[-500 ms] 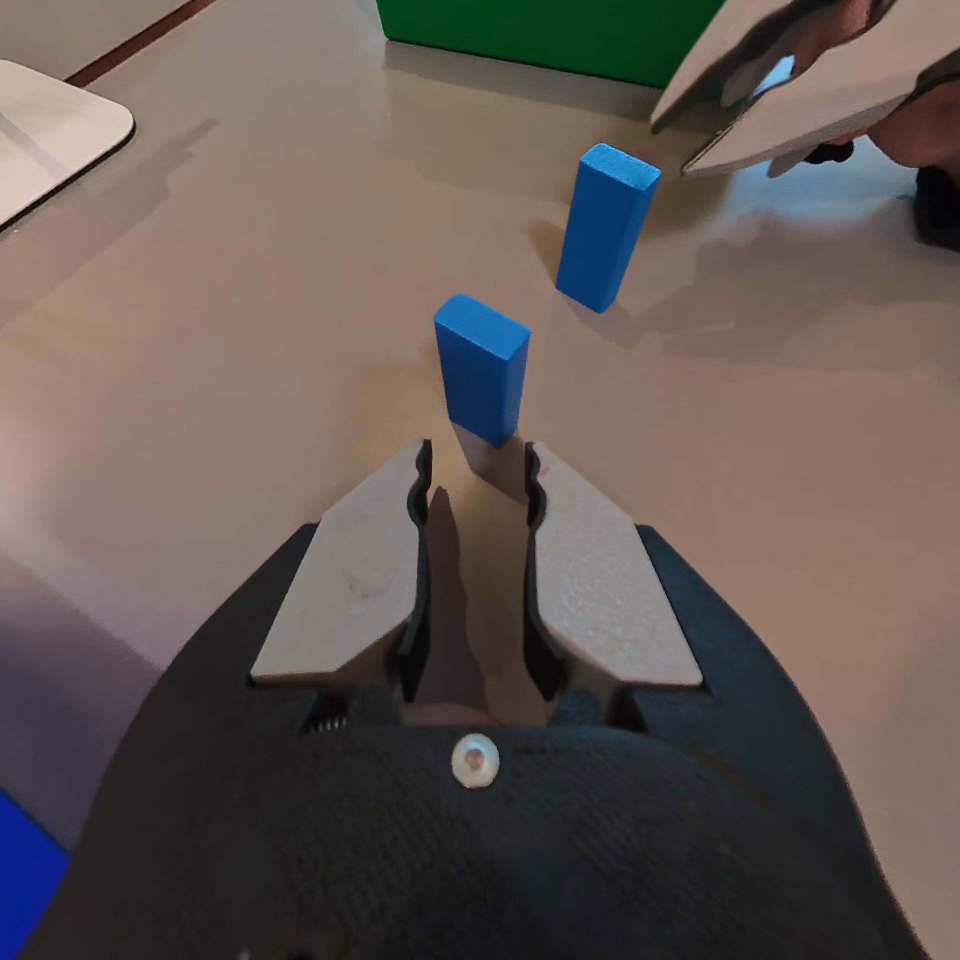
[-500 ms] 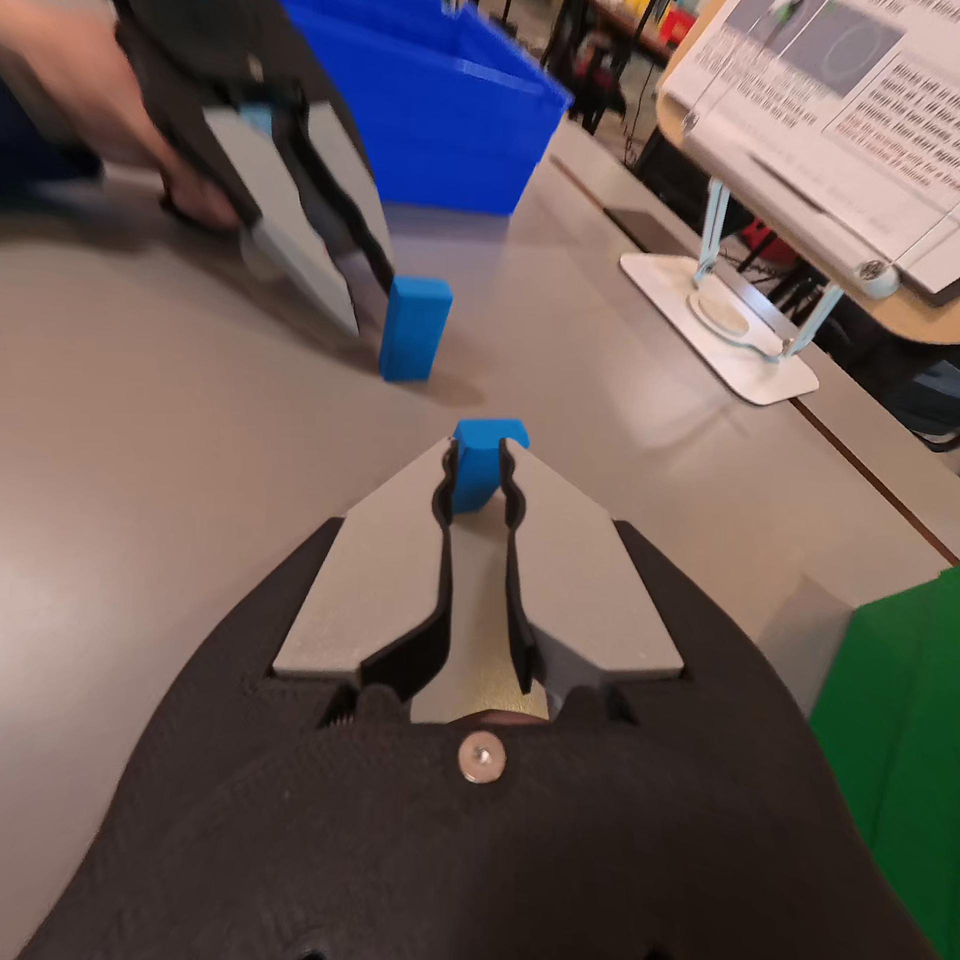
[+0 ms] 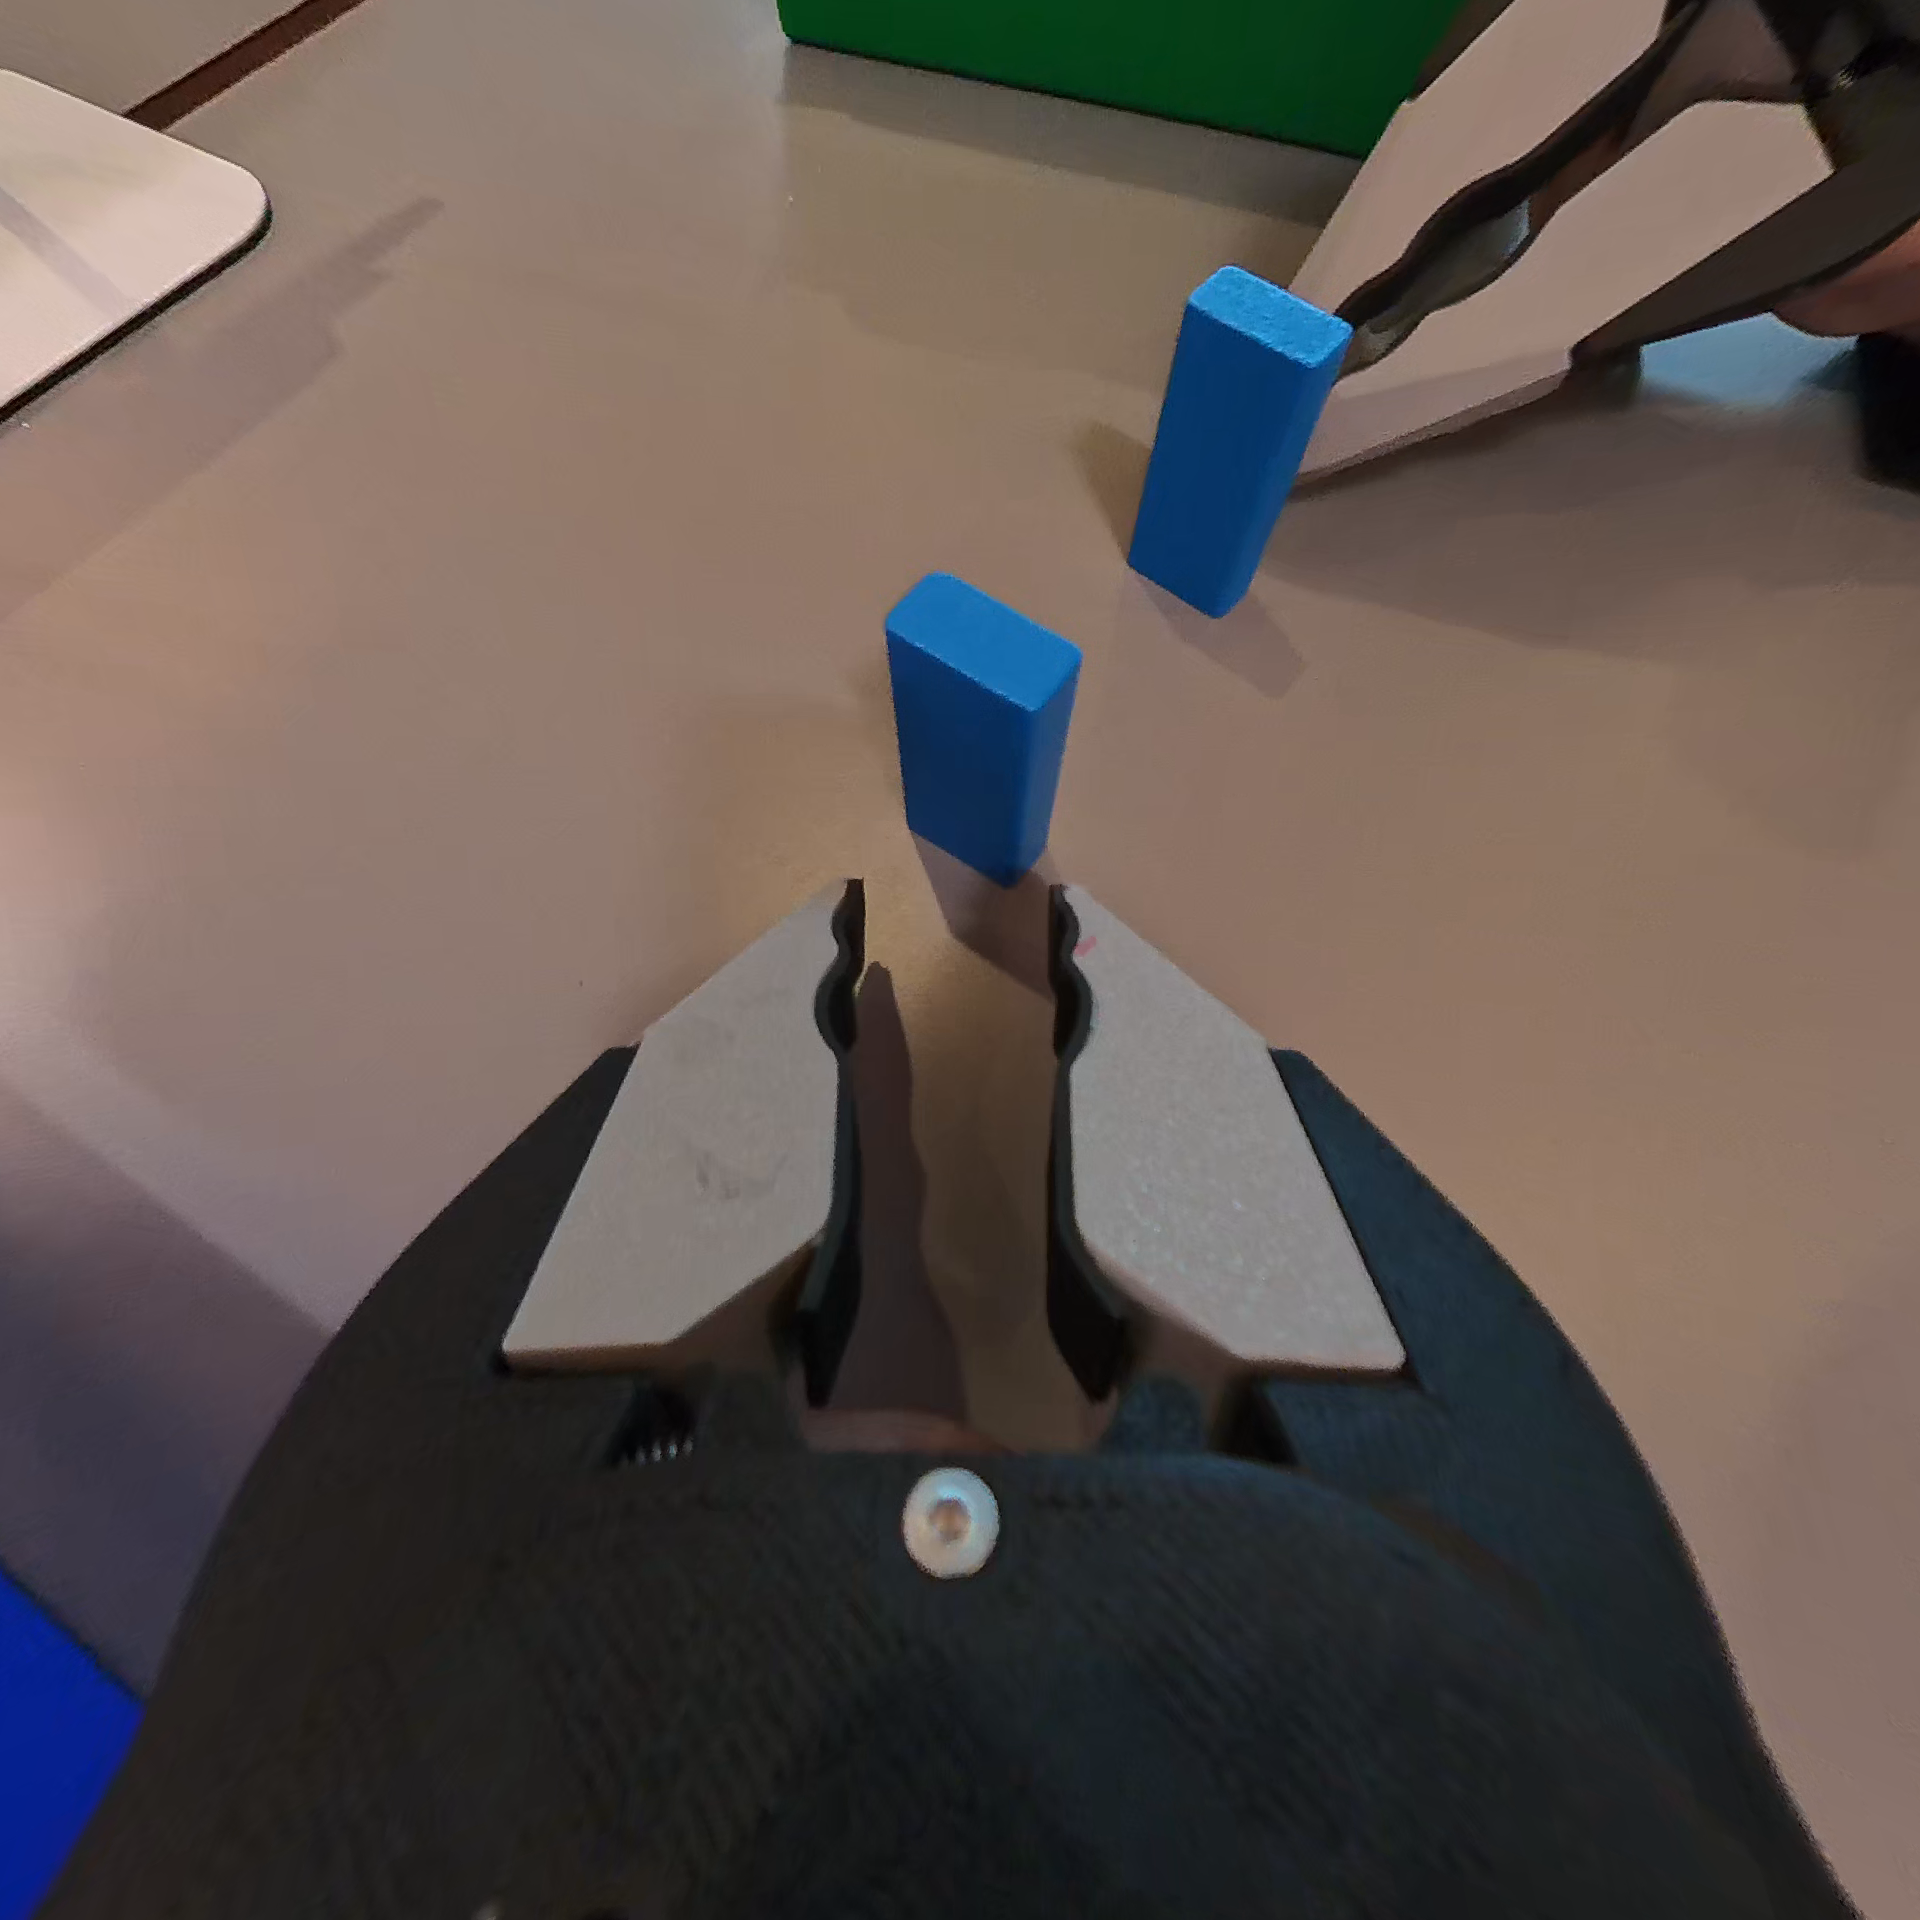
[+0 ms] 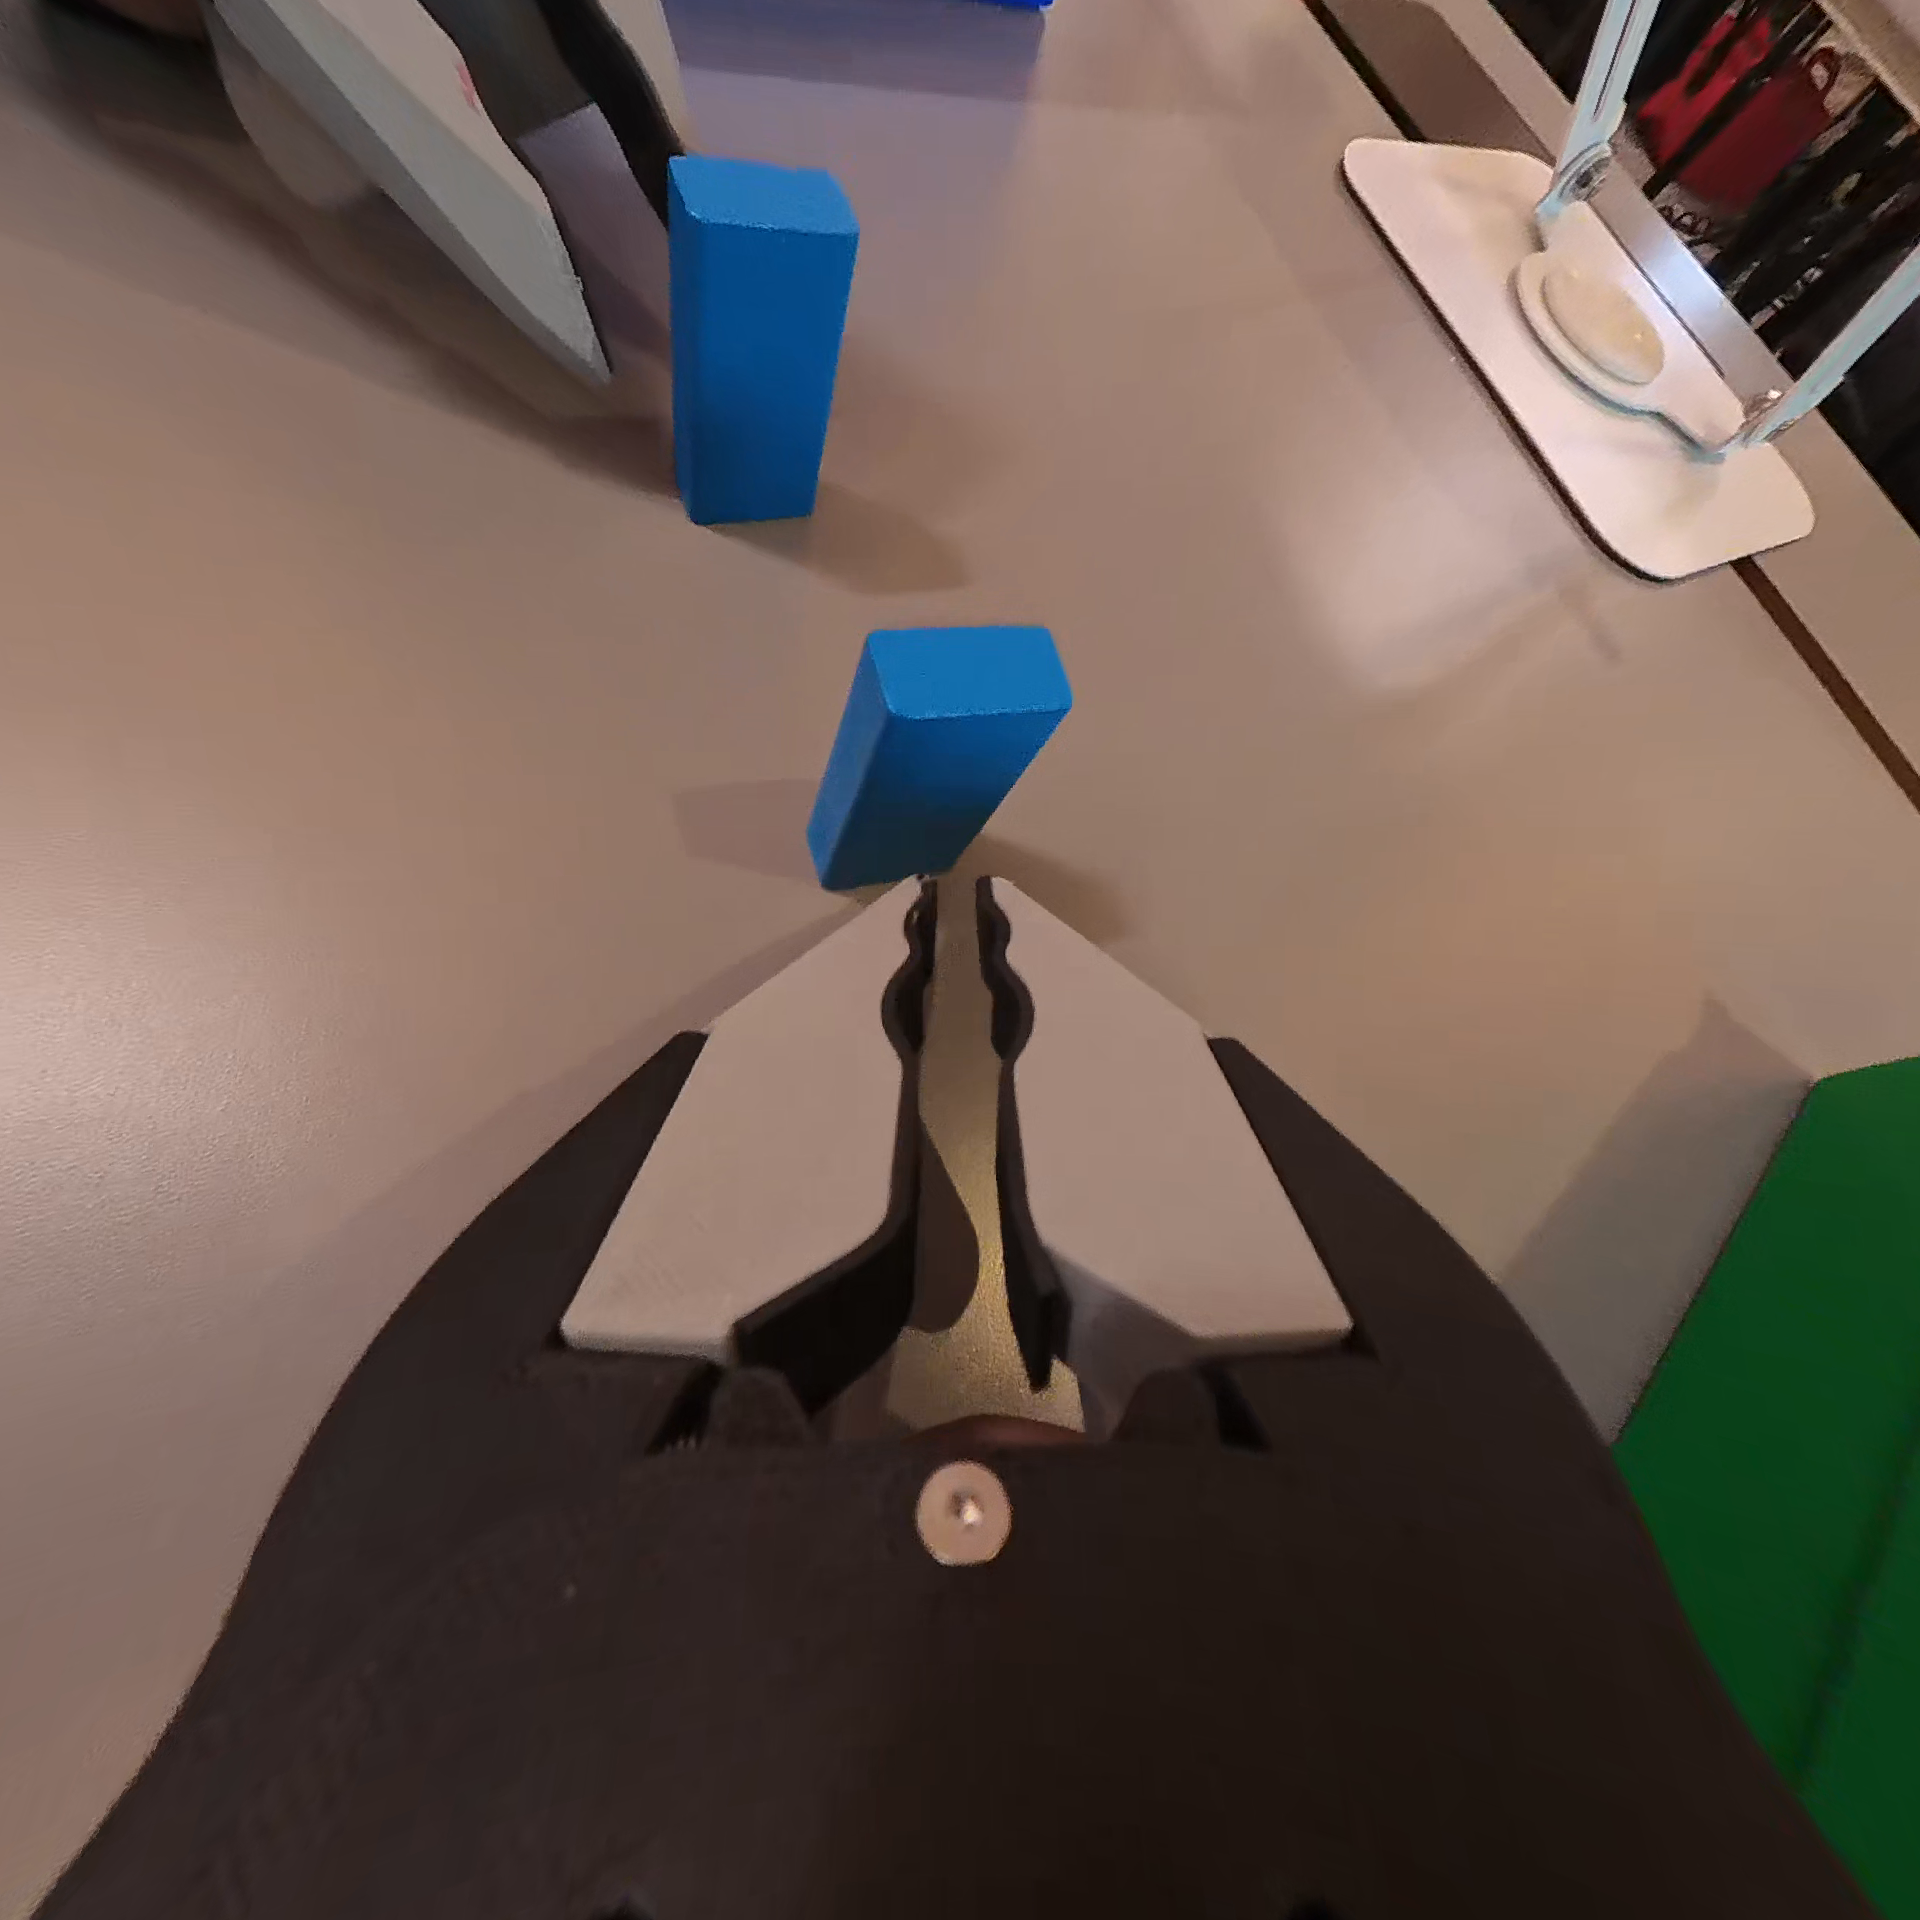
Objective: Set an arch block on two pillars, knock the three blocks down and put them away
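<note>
Two blue pillar blocks stand on the beige table (image 3: 520,623). In the left wrist view the near block (image 3: 982,727) stands upright just beyond my left gripper (image 3: 956,899), which is open and empty. The far block (image 3: 1236,436) has my right gripper (image 3: 1361,332) at its top corner. In the right wrist view that block (image 4: 935,758) looks tilted, just in front of my right gripper (image 4: 953,883), whose jaws are closed to a thin slit with nothing between them. The other block (image 4: 758,332) stands beside the left gripper's fingers (image 4: 468,187). No arch block is in view.
A green box (image 3: 1091,42) lies at the table's far side, and it also shows in the right wrist view (image 4: 1766,1455). A white stand base (image 4: 1579,353) sits near the table edge. A blue bin corner (image 3: 52,1704) shows at lower left. Tip to tip, the grippers are about 12 centimeters apart.
The right gripper's jaws have closed further. The blue block that stood between its fingertips now stands in front of them, out of the grasp. The left gripper has barely moved.
</note>
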`<state>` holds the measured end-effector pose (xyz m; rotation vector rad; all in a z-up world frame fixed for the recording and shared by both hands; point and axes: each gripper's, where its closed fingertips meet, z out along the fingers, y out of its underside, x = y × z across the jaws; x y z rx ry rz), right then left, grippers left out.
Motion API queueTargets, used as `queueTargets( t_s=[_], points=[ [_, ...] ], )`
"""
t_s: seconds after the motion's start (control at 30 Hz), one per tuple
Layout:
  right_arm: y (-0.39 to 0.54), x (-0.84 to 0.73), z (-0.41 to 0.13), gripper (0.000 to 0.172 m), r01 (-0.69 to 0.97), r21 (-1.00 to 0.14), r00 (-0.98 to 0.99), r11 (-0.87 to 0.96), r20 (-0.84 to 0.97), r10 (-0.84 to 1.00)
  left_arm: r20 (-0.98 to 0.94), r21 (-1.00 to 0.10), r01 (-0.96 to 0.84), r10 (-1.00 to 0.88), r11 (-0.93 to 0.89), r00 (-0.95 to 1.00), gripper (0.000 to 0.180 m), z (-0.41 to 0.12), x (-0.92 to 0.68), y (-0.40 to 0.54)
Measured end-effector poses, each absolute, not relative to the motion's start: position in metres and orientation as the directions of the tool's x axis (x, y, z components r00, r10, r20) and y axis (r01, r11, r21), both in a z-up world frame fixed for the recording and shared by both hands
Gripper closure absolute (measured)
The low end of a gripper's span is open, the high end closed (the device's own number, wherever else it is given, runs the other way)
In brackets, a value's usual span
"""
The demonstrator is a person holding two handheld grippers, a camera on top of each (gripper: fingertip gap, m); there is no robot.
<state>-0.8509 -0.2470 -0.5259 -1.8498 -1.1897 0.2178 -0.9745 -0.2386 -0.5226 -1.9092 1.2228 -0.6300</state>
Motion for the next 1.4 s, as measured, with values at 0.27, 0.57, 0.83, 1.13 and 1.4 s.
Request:
queueTargets(
  t_s=[0.27,0.57,0.83,1.13,1.4],
  points=[
    [-0.236,-0.857,-0.533,0.165,0.660,-0.735,0.515,-0.157,0.290,0.807,0.004,-0.798,-0.549,-0.914,-0.247,0.406,0.149,-0.526,-0.974,-0.241],
    [-0.232,-0.855,-0.533,0.163,0.663,-0.730,0.532,-0.167,0.302,0.791,0.015,-0.794,-0.551,-0.914,-0.257,0.406,0.150,-0.528,-0.974,-0.242],
    [-0.257,-0.856,-0.534,0.166,0.684,-0.722,0.470,-0.107,0.324,0.821,0.036,-0.791,-0.545,-0.909,-0.279,0.414,0.150,-0.528,-0.975,-0.241],
    [-0.256,-0.865,-0.538,0.163,0.705,-0.702,0.456,-0.104,0.336,0.824,0.051,-0.789,-0.542,-0.909,-0.291,0.413,0.150,-0.529,-0.975,-0.242],
    [-0.249,-0.870,-0.538,0.162,0.705,-0.700,0.465,-0.114,0.334,0.820,0.048,-0.788,-0.544,-0.909,-0.289,0.413,0.151,-0.529,-0.976,-0.242]
  ],
)
